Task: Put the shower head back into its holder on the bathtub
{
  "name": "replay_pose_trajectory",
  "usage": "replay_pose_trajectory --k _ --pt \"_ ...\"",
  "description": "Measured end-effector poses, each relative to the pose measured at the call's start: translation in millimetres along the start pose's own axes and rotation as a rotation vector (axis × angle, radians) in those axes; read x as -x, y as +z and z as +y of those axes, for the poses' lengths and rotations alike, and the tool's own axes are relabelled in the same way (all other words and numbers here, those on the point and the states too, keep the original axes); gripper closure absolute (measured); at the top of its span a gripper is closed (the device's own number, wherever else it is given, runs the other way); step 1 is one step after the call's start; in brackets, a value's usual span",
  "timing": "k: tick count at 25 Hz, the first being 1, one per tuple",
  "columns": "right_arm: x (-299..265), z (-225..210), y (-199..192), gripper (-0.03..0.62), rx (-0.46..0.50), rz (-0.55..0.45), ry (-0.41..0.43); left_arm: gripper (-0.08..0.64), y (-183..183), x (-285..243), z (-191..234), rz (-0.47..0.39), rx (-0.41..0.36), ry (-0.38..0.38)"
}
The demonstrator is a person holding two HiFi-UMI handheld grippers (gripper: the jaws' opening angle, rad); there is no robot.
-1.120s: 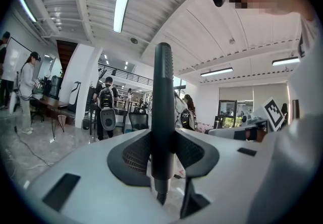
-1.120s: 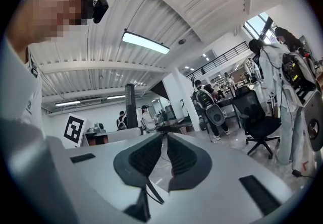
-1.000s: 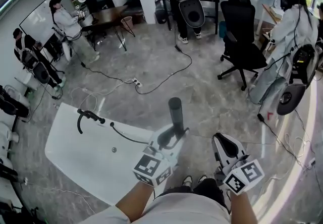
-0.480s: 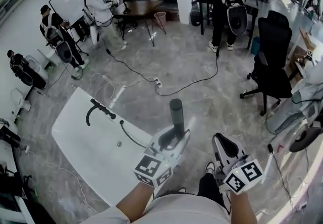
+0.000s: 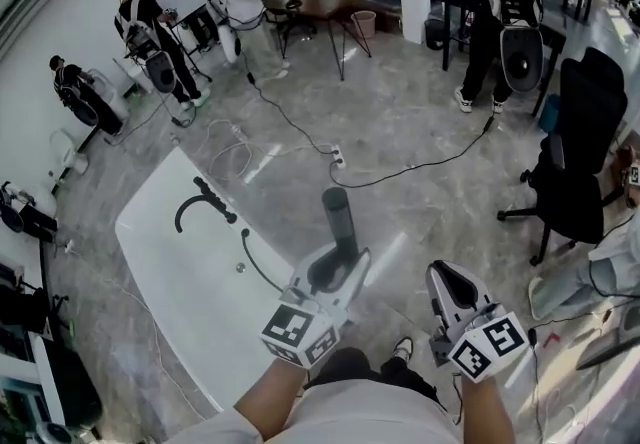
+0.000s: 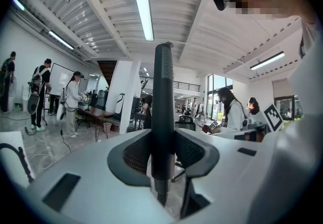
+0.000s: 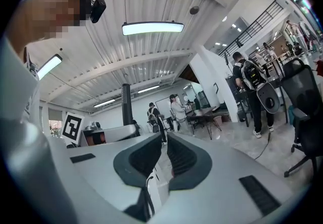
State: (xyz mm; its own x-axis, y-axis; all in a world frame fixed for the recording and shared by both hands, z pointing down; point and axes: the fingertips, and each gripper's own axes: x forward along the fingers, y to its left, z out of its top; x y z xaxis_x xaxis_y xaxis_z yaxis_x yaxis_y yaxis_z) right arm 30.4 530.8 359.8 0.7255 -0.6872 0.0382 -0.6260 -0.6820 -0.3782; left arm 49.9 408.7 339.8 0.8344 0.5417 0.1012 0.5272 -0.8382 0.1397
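Two sets of jaws to call, left first: clamped on the dark shower head, ribbed pads squeezing its handle from both sides in the left gripper view. Stands upright out of the left gripper, rounded end up against the ceiling. From the head view, left gripper at lower centre, shower head poking up and away from it, just off the tub's right edge.

Across to the right gripper: pinched together, only a thin slit between the dark pads, nothing in there. Shows as the right gripper at lower right of the head view, apart from the left one, marker cube facing up.

Out to the white bathtub now, filling the lower left of the head view. Carries a black curved fitting near its upper end, plus a dark hose snaking across the rim toward the left gripper. Cannot tell which part is the holder.

Further out: a cable trailing over the grey marbled floor, a black office chair at the right edge, a brown table and several people at the top.
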Motion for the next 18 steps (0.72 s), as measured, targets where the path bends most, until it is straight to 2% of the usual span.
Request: replay_pose_trajectory --k 3,8,12,18 --pt "-13.2 -20.7 4.4 0.575 -0.014 0.015 0.049 0.426 -1.6 -13.9 4.4 0.004 0.002 0.057" --pt "-53.5 -30.3 2.4 0.575 -0.024 0.058 0.138 0.426 2.3 -26.5 33.2 0.000 0.011 0.143" --pt "-101.6 -29.2 -6.9 0.575 -0.024 0.092 0.196 0.426 2.1 -32.4 71.8 -0.009 0.015 0.190" --pt "-183.9 -11.3 -6.5 0.575 0.030 0.155 0.328 0.426 12.7 -35.0 143.4 -0.053 0.031 0.304"
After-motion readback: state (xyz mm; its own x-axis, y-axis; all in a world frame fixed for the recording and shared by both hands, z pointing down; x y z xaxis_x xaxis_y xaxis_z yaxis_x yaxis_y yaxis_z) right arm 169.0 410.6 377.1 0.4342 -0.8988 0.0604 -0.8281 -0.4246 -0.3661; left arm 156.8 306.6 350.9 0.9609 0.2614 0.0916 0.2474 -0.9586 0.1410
